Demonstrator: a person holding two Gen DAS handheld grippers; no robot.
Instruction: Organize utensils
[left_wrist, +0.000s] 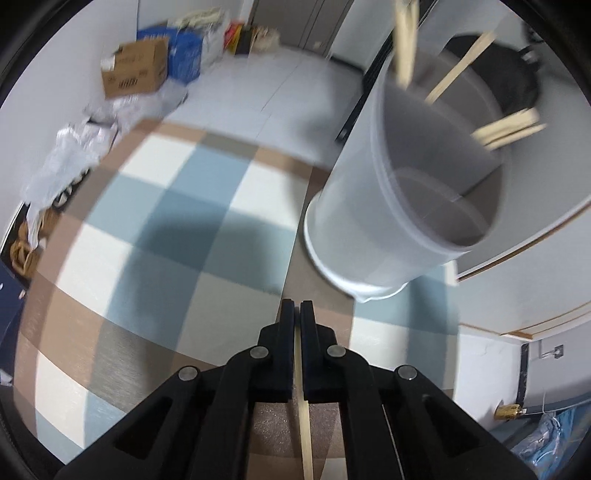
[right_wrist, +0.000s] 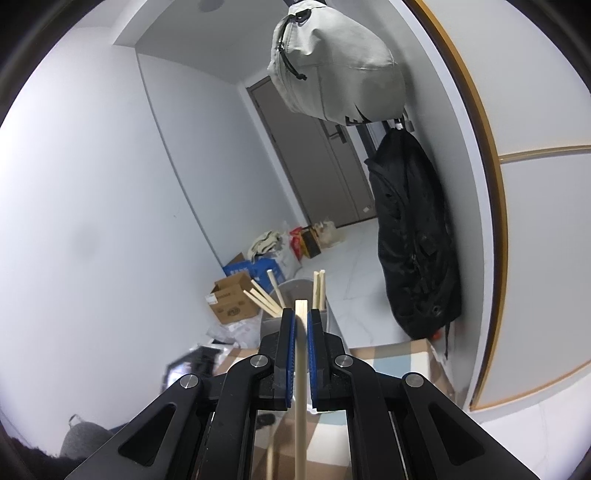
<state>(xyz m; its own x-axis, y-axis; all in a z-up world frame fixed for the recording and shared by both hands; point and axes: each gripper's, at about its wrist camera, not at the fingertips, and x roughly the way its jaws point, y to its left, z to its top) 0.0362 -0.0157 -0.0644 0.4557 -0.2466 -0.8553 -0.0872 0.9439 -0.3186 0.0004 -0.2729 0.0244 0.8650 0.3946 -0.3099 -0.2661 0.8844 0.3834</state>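
A translucent grey cup (left_wrist: 417, 192) stands on the checkered tablecloth (left_wrist: 155, 206), up and right of my left gripper (left_wrist: 296, 308). Several wooden chopsticks (left_wrist: 458, 70) lean inside it. My left gripper is shut on one thin wooden chopstick (left_wrist: 304, 424) that runs back between its pads. In the right wrist view the same cup (right_wrist: 295, 291) with chopsticks (right_wrist: 263, 295) sits just beyond my right gripper (right_wrist: 301, 317). That gripper is shut on a wooden chopstick (right_wrist: 300, 369) held upright, its top end level with the fingertips.
A cardboard box (left_wrist: 135, 70), a blue bag (left_wrist: 184, 55) and plastic bags (left_wrist: 70, 155) lie on the floor by the wall. A black backpack (right_wrist: 413, 243) and a grey bag (right_wrist: 332, 62) hang on the right wall. A grey door (right_wrist: 317, 158) is behind.
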